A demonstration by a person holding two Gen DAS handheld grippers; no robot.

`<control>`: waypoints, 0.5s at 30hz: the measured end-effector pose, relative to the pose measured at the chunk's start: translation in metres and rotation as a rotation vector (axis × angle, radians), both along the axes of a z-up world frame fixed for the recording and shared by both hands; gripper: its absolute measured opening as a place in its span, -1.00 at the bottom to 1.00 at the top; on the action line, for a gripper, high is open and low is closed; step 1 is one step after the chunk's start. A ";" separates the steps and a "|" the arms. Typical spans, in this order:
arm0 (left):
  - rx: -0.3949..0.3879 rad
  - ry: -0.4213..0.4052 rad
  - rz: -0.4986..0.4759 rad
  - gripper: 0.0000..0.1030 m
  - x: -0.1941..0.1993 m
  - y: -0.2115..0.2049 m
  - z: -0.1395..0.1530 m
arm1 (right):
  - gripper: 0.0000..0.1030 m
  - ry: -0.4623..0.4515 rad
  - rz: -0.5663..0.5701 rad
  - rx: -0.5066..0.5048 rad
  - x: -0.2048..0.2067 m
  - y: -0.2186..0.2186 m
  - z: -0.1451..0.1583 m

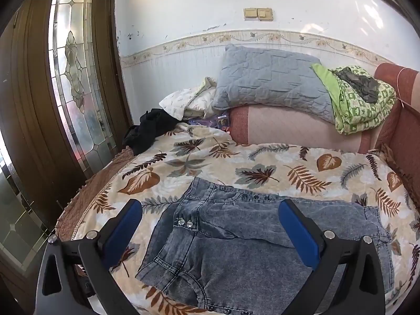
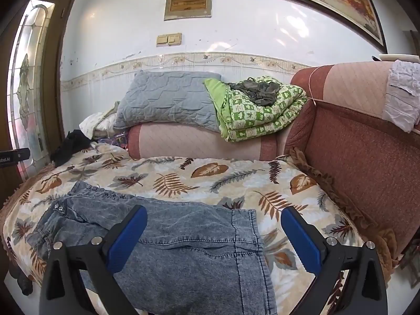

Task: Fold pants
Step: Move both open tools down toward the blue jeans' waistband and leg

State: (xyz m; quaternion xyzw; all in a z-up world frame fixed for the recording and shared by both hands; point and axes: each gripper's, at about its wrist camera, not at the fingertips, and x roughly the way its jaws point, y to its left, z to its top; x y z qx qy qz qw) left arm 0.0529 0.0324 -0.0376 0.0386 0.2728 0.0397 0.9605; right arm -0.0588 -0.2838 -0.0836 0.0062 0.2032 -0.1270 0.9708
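Your pants [image 1: 236, 239] lie flat on the leaf-print blanket [image 1: 262, 162] that covers the seat of the sofa, near its front edge and just below both of your tools. They are grey washed denim, and they look already doubled once, one leg laid over the other. Their long axis runs across you, left to right: the waistband with its studs sits at the left end, and the leg hems [image 2: 246, 236] finish at the right end.

That axis is what your next move turns on. I judge the next fold brings one end over the other, so the cloth must travel sideways along its length, not away from you.

Your left hand-held gripper [image 1: 210, 225] hangs over the waist and pocket part, its blue pads spread wide with nothing between them. Your right hand-held gripper [image 2: 214, 231] hangs over the hem end, released just the same, and the hem edge lies between its fingers. So the left is nearer the waist and the right nearer the hems; each end has its own tool.

Neither appears to touch the denim, though the height above the cloth is hard to tell.

Farther back, a grey pillow [image 1: 270, 81] and a green quilt [image 2: 262, 115] sit on the sofa's arm, well apart from the pants.
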 end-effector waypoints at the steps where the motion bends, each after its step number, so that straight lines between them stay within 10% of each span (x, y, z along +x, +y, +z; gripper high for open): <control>1: 0.002 0.007 -0.003 1.00 0.002 0.000 -0.003 | 1.00 0.005 0.000 0.002 0.001 0.000 -0.002; 15: -0.005 0.444 0.052 1.00 0.068 0.066 -0.145 | 1.00 0.242 -0.085 0.109 0.049 -0.064 -0.076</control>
